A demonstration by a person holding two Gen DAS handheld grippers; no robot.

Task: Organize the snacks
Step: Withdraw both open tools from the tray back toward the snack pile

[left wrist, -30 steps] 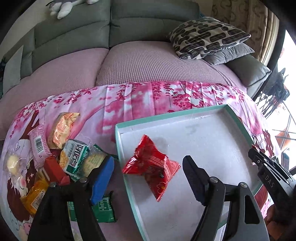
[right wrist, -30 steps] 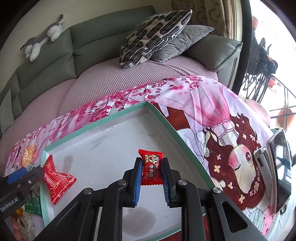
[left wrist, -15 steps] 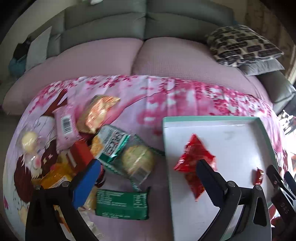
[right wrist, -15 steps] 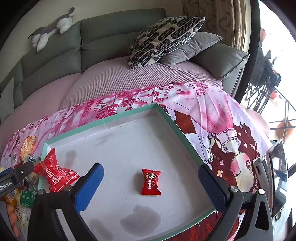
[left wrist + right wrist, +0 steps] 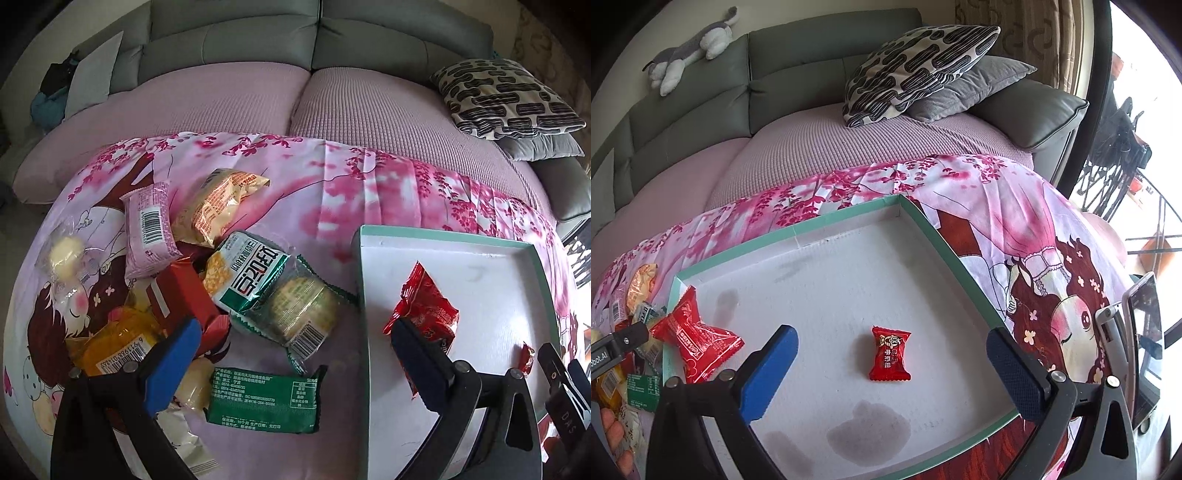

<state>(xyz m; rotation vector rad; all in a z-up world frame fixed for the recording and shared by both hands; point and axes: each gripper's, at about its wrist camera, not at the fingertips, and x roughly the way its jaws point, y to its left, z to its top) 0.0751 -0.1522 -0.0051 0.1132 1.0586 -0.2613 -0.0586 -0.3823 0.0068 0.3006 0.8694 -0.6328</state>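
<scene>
A shallow white tray with a green rim [image 5: 923,218] lies on a pink cartoon cloth. In it are a large red snack packet [image 5: 696,341] near its left edge and a small red candy [image 5: 889,353] in the middle. My right gripper [image 5: 892,373] is open and empty, its fingers on either side of the candy and just short of it. My left gripper [image 5: 295,362] is open and empty above a pile of snacks: a dark green packet [image 5: 264,400], a round biscuit pack [image 5: 299,314], a green-white pack [image 5: 247,275] and a red box [image 5: 184,295]. The tray rim also shows in the left wrist view [image 5: 362,314].
More snacks lie at the left: a pink packet [image 5: 149,229], an orange-cream packet [image 5: 218,206], a yellow packet [image 5: 114,349]. A grey sofa with patterned cushions [image 5: 916,70] stands behind. A phone on a stand [image 5: 1143,325] is at the right edge.
My right gripper opened and let go of the small red candy, which now lies in the tray. My left gripper swung left from the tray to above the snack pile.
</scene>
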